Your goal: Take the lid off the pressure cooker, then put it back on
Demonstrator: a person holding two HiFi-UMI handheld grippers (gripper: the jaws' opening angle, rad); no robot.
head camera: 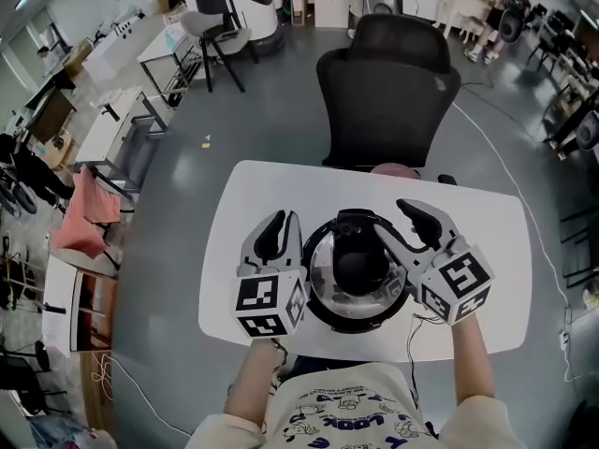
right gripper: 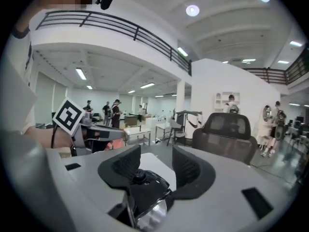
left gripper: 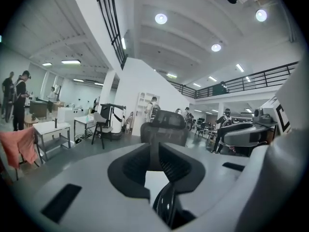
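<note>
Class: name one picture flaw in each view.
Head view: fisheye curves the table edges, light glints on the cooker lid. Left gripper view: dark round corners, ceiling lamps flare. Right gripper view: same dark corners, lid close and blurred.

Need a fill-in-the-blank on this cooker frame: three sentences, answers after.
The pressure cooker stands on a ___ table.
Behind the table is a black office ___.
In the head view, the pressure cooker sits ___ the left gripper and right gripper.
Answers: white; chair; between.

Shirt [head camera: 351, 412] print: "LOOK", upside down; other print unreadable.
</note>
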